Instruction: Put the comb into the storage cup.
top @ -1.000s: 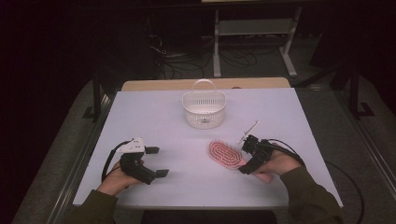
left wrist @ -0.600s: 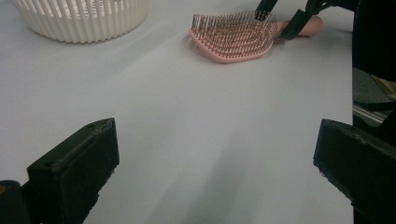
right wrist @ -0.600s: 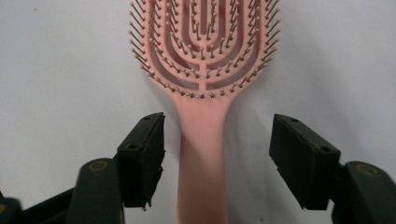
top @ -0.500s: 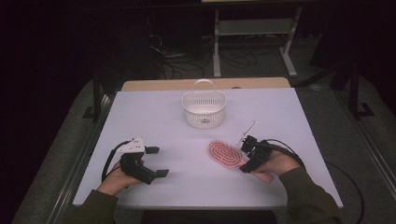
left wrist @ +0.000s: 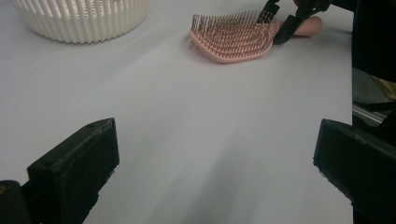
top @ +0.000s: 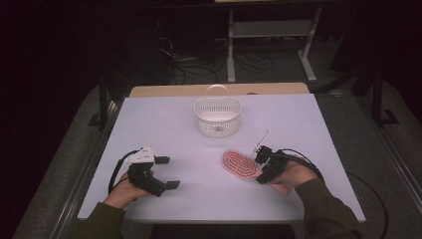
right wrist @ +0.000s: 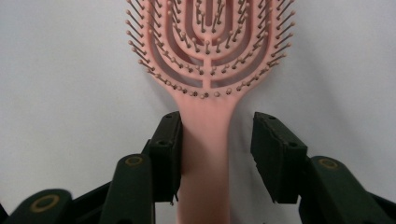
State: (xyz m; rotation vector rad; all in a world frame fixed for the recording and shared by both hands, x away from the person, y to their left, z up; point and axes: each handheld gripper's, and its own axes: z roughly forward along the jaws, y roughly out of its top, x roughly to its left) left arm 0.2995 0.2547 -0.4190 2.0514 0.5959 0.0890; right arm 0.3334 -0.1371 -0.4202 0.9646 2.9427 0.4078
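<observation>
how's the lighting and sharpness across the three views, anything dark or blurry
High view: the table is evenly lit, the room behind it nearly black. Left gripper view: the near jaws look soft, the pink hairbrush sharper. Right gripper view: bright and even, hairbrush bristles crisp, faint shadow beside its handle.

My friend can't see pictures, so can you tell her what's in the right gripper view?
A pink hairbrush lies bristles-up on a white table, its handle running between the two black jaws of the right claw. The jaws have just been closing; one is at the handle's side, the other still has a gap.
</observation>
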